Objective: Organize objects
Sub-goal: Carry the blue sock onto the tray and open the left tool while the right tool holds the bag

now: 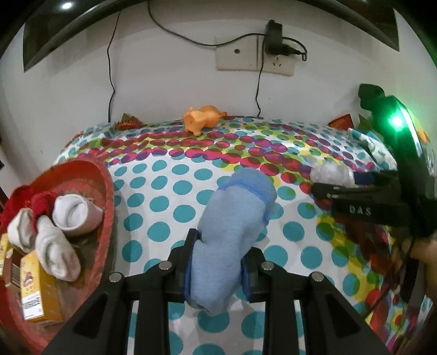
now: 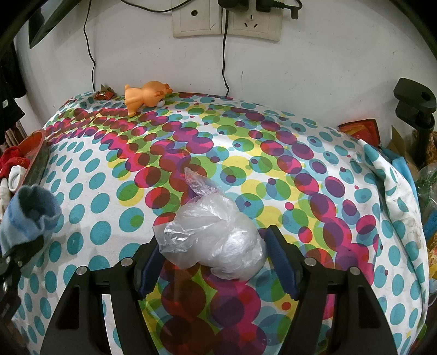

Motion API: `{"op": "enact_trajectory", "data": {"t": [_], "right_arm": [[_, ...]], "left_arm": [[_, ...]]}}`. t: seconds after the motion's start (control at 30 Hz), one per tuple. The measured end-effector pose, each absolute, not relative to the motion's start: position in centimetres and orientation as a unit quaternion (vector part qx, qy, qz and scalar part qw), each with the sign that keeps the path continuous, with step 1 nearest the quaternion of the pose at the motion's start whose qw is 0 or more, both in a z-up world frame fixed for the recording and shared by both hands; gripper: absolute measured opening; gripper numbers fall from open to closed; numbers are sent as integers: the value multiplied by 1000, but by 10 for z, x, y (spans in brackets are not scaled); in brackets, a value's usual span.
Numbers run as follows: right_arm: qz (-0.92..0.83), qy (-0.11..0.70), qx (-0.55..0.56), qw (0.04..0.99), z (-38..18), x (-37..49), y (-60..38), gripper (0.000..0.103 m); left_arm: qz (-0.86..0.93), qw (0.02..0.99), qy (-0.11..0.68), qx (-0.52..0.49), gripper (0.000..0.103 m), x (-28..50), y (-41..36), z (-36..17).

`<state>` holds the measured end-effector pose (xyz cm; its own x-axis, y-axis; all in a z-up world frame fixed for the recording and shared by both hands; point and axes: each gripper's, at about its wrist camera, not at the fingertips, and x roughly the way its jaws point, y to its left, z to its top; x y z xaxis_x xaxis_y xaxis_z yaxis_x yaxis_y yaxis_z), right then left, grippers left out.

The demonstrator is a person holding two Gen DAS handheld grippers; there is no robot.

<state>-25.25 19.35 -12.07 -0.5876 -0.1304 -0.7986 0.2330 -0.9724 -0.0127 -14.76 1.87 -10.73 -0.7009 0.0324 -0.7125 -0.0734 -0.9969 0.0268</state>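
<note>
My left gripper (image 1: pixel 218 262) is shut on a rolled light blue sock (image 1: pixel 232 218) and holds it above the dotted tablecloth; the sock also shows at the left edge of the right wrist view (image 2: pixel 30 215). My right gripper (image 2: pixel 215 254) is shut on a crumpled clear plastic bag (image 2: pixel 215 234) over the cloth's right half; the bag also shows in the left wrist view (image 1: pixel 331 174). A red basin (image 1: pixel 103 191) at the left holds white socks (image 1: pixel 73 213), a red cloth (image 1: pixel 35 202) and yellow boxes (image 1: pixel 38 292).
An orange toy animal (image 1: pixel 203 118) lies at the table's far edge by the wall; it also shows in the right wrist view (image 2: pixel 146 97). Red wrappers (image 1: pixel 127 123) lie at the far left and far right (image 2: pixel 360 129). Cables hang from wall sockets (image 2: pixel 226 19). Clutter sits off the right edge.
</note>
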Motion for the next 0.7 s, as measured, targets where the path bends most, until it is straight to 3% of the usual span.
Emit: {"op": "enact_trajectory", "data": {"t": [0.7], "right_arm": [[-889, 57, 443, 103, -121, -252, 193, 68]], "left_arm": [[913, 69, 54, -398, 27, -98, -9, -73]]}}
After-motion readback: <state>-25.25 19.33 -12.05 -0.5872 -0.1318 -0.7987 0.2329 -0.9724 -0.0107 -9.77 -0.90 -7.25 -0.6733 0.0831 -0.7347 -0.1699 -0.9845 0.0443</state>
